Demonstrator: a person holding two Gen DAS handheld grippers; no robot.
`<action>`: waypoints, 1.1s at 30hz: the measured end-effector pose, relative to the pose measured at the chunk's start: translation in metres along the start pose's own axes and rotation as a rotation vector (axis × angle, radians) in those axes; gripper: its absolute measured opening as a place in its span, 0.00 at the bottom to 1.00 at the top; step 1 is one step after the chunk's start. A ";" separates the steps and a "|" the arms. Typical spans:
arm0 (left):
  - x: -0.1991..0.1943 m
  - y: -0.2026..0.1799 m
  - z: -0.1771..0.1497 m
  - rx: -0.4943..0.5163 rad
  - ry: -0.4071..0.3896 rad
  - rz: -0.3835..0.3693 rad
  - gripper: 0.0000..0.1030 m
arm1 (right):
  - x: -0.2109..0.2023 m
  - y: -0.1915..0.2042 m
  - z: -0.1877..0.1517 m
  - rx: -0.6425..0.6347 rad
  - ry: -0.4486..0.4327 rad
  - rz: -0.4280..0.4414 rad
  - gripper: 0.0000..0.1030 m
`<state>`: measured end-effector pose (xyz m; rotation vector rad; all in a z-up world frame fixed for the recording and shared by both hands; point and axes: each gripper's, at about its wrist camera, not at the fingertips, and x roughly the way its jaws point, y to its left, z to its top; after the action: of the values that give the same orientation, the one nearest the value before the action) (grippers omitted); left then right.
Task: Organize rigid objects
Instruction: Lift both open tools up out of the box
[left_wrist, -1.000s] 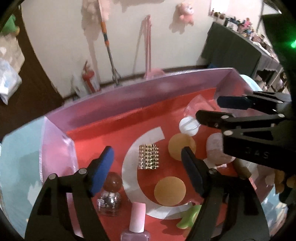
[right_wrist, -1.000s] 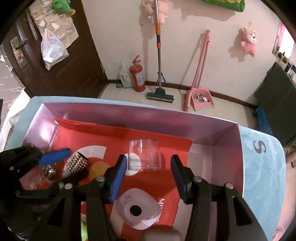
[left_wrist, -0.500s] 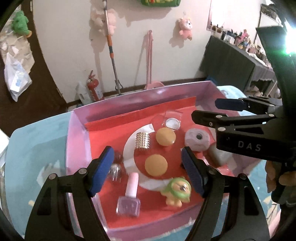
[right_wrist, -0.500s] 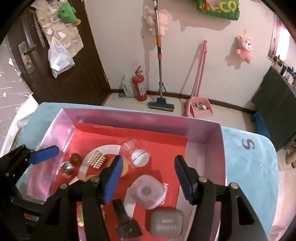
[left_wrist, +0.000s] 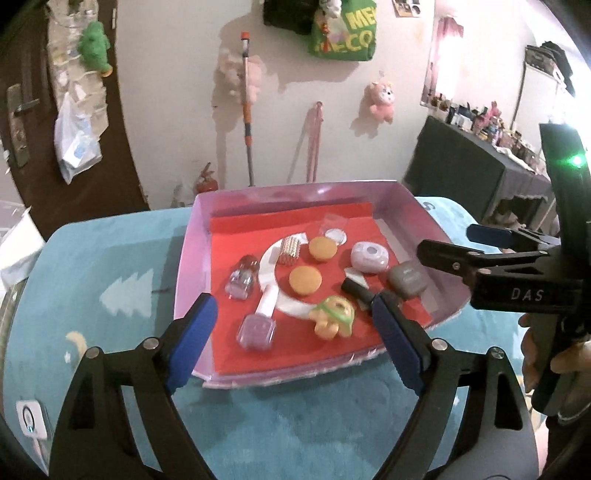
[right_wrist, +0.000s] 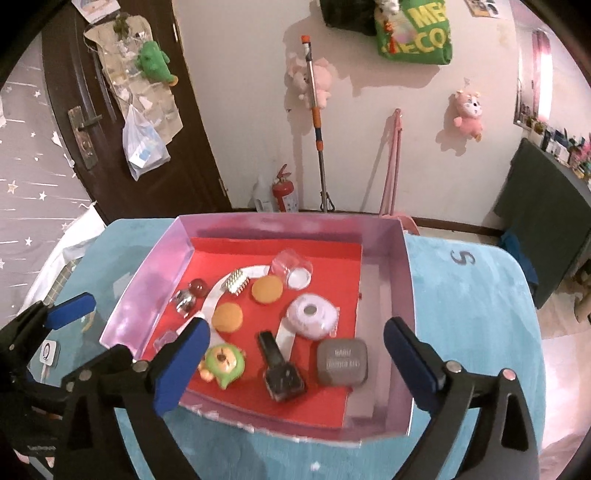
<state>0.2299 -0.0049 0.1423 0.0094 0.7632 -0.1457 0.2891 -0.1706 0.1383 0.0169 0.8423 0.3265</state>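
Desk (right_wrist: 480, 280) with the teal cover fills the lower frame; the pink tray (right_wrist: 402, 295) with its red liner sits mid-frame on it. Every small item I can see is inside the tray, none on the cover.

Your left claw (left_wrist: 291, 339) is spread wide and holds nothing; it hovers over the tray's near edge. Your right claw (right_wrist: 295, 354) is likewise wide apart and empty, above the tray's lower part.

Contents, big to small:
- lilac round case (right_wrist: 312, 315), centre-right
- grey case (right_wrist: 341, 362), just below it
- green-capped toy (right_wrist: 221, 363), lower left, tipped over
- clear jar (right_wrist: 291, 267) on its side, upper centre
- two orange discs (right_wrist: 266, 290)
- dark polish bottle (right_wrist: 279, 369), lying flat
- pale polish bottle (left_wrist: 260, 317), lying flat

My read: placing looks done and both claws are clear of the load. If anything's left, right the jar and bottles; that means coming down with fingers straddling the body, not the cap.
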 end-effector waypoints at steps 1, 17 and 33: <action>0.000 0.001 -0.005 -0.005 -0.010 0.007 0.84 | -0.001 0.000 -0.005 0.003 -0.009 0.000 0.98; -0.039 0.002 -0.034 -0.033 -0.106 0.085 0.94 | -0.015 0.009 -0.041 -0.038 -0.103 -0.052 1.00; 0.059 0.017 -0.028 -0.029 -0.164 0.095 0.94 | 0.036 0.002 -0.059 -0.086 -0.198 -0.145 1.00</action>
<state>0.2550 0.0059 0.0802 0.0055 0.5997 -0.0444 0.2677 -0.1646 0.0727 -0.0906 0.6292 0.2205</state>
